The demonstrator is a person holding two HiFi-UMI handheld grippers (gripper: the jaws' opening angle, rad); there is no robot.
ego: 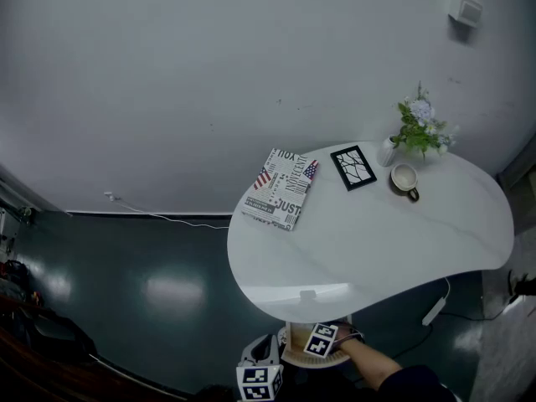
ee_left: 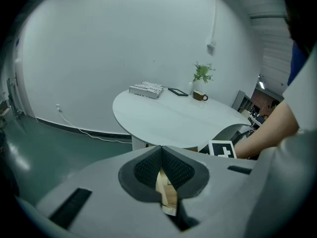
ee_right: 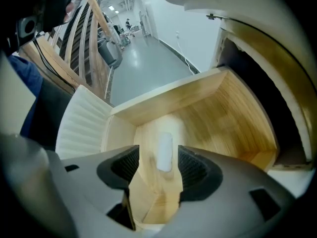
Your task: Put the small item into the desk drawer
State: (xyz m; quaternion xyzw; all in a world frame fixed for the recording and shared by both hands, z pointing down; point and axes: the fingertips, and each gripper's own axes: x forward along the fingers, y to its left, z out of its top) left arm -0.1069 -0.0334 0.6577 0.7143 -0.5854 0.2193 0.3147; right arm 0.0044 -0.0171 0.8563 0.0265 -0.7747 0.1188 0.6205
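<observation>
The small white item (ee_right: 164,151) lies flat on the wooden floor of the open desk drawer (ee_right: 228,108). My right gripper (ee_right: 158,153) hangs over the drawer pointing steeply down. It is open, and its pads stand either side of the item without touching it. In the head view the right gripper's marker cube (ego: 321,339) sits over the drawer (ego: 291,358) under the table's near edge. My left gripper (ee_left: 161,148) is shut with nothing between its pads, held just left of the drawer, its cube (ego: 260,382) at the bottom of the head view.
The white oval table (ego: 377,241) carries a printed book (ego: 280,188), a black picture frame (ego: 353,167), a cup (ego: 405,178) and a potted plant (ego: 421,131). The drawer's ribbed white front (ee_right: 81,128) faces me. A cable (ego: 167,217) runs along the wall's foot.
</observation>
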